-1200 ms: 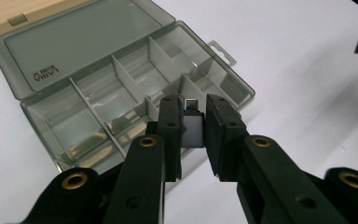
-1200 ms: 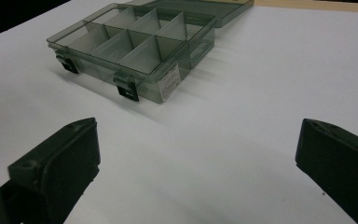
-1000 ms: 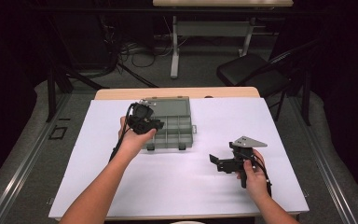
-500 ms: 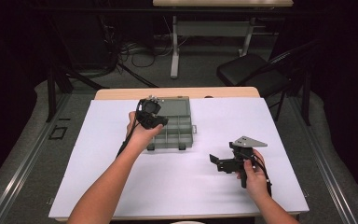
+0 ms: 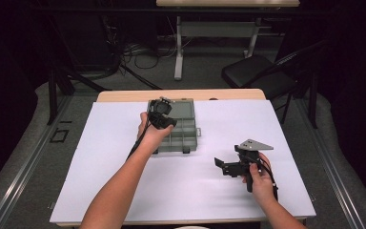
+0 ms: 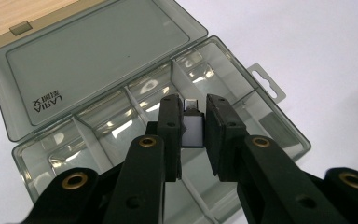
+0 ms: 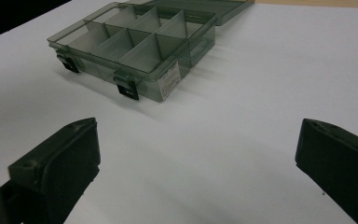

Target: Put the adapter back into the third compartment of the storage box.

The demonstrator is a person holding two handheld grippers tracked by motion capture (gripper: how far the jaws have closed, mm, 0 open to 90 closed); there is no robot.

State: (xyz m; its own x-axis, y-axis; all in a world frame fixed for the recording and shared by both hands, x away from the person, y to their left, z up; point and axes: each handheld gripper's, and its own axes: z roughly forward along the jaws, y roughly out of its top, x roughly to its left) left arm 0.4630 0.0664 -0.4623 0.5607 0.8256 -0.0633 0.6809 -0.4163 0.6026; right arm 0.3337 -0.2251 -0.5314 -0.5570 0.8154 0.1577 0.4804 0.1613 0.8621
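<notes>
A smoky grey compartment box (image 5: 191,139) lies open on the white table cover, its lid (image 6: 98,60) folded back toward the far edge. My left gripper (image 5: 163,109) hangs over the box's left half. Its jaws are shut on a small white plug-like piece (image 6: 192,129) with a metal tip, held above a middle compartment (image 6: 149,95). My right gripper (image 5: 222,166) rests low near the table's right front, held in a hand. It stands open with nothing between its fingers (image 7: 58,156), and the box (image 7: 135,44) lies ahead of it.
The white cover (image 5: 100,157) spreads over most of the wooden table (image 5: 124,95). A black chair (image 5: 257,74) and a desk frame with cables stand on the floor beyond the far edge. The box's latches (image 7: 126,88) face the right gripper.
My left gripper has carried the white piece to the right and away from the person, from the box's left edge to over its compartments. The right gripper has stayed put.
</notes>
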